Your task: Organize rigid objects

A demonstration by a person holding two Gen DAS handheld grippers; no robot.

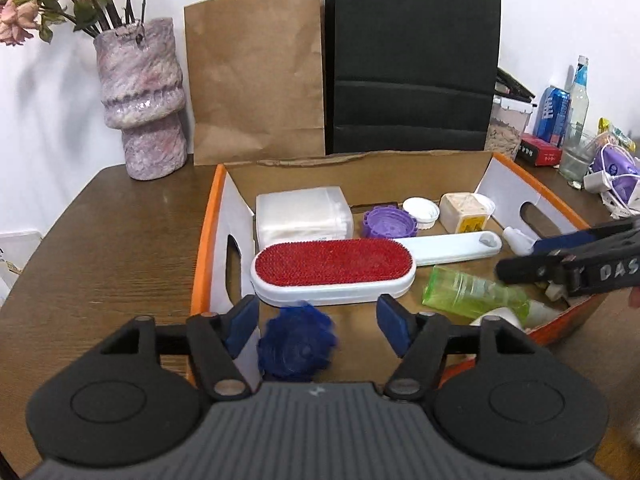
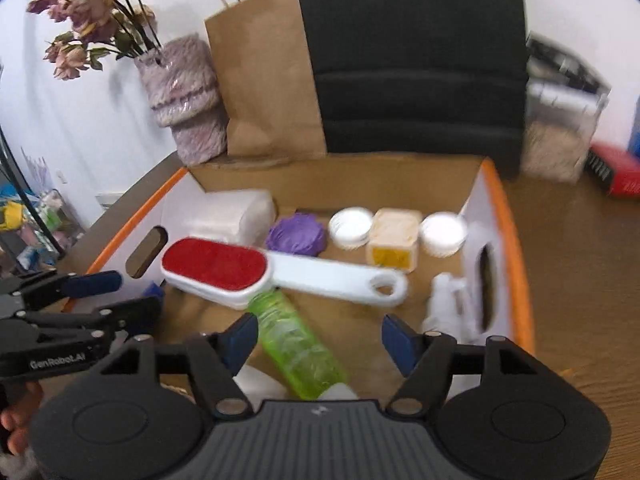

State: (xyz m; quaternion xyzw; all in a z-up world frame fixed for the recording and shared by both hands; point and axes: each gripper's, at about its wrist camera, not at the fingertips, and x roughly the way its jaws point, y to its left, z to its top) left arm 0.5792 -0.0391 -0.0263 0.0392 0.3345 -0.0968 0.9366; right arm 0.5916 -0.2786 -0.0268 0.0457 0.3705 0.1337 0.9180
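Observation:
An open cardboard box (image 1: 208, 236) with an orange rim holds a red-faced white lint brush (image 1: 334, 270), a green bottle (image 1: 472, 292), a purple cap (image 1: 388, 222), white lids and a clear case of white pads (image 1: 302, 212). A blurred blue ridged cap (image 1: 297, 346) is between and just below the fingers of my open left gripper (image 1: 318, 326), apart from both pads. My right gripper (image 2: 320, 338) is open over the green bottle (image 2: 296, 344) and the box's near right; it also shows at the right edge of the left wrist view (image 1: 520, 260).
A purple vase (image 1: 142, 96) with dried flowers, a brown paper bag (image 1: 256, 76) and a black bag (image 1: 412, 56) stand behind the box. A can, glass bottle, red box and cables crowd the right of the wooden table (image 1: 108, 240).

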